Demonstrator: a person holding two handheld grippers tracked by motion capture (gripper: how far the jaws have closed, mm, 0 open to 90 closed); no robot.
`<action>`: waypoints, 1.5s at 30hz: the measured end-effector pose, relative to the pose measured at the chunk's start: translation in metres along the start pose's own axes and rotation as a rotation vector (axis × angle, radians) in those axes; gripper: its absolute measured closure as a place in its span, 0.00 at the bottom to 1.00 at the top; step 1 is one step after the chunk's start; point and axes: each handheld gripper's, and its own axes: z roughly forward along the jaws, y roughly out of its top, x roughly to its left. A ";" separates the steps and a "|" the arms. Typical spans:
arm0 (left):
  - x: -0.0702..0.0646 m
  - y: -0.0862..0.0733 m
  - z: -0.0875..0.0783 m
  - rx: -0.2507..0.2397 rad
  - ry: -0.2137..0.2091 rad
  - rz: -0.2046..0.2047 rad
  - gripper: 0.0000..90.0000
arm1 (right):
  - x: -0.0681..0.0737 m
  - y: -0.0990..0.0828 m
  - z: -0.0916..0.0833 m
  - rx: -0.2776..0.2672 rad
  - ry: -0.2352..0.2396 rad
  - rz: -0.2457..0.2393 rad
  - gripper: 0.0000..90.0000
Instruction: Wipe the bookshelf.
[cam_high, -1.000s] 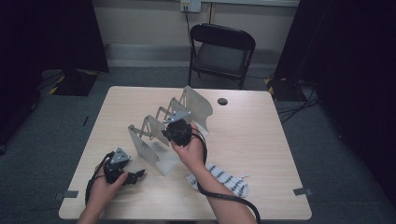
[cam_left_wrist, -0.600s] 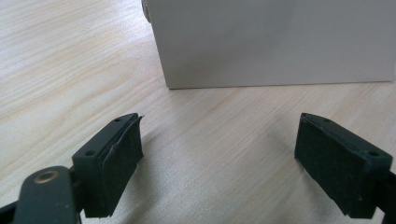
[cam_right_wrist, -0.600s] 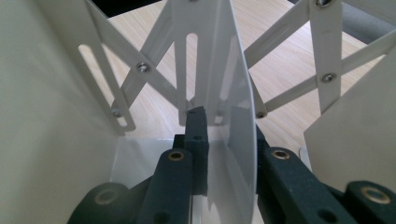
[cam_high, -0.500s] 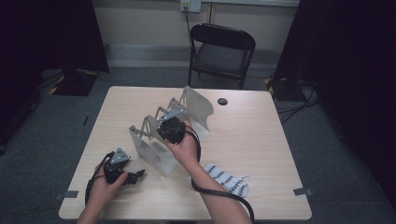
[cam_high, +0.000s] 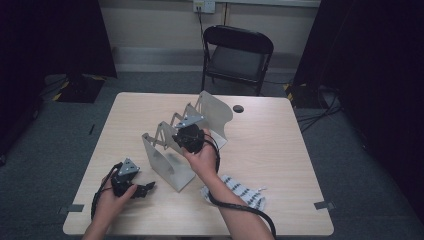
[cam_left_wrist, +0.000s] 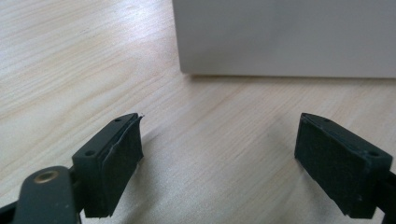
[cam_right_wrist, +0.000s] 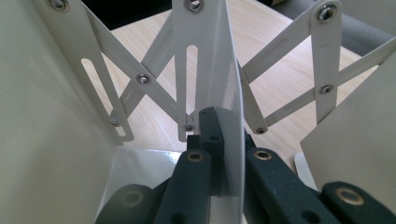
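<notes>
A: The high view sat above the person's side and looked forward and down over the whole table (cam_high: 280, 150), with a chair (cam_high: 237, 55) beyond it.

B: And the left gripper view?

A: It rode low and close over the tabletop (cam_left_wrist: 93, 56), facing the base of the white expanding rack (cam_left_wrist: 285, 37).

B: The right gripper view?

A: It looked from very near along a divider plate (cam_right_wrist: 219, 70) of that rack (cam_high: 185, 140). All three views shared the rack and the wood surface.

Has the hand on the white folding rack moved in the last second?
Yes, slightly: the right gripper has slid away from the person, toward the chair, still clamped on the rack.
</notes>
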 end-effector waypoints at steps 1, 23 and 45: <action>0.000 0.000 0.000 0.001 -0.001 0.001 0.16 | -0.001 0.000 -0.002 -0.004 -0.002 0.000 1.00; 0.000 0.000 0.000 0.001 -0.001 0.001 0.16 | -0.018 0.003 -0.037 -0.056 -0.038 -0.039 1.00; -0.016 0.014 0.000 -0.029 -0.024 0.020 0.18 | -0.038 -0.001 -0.068 -0.072 -0.081 -0.041 1.00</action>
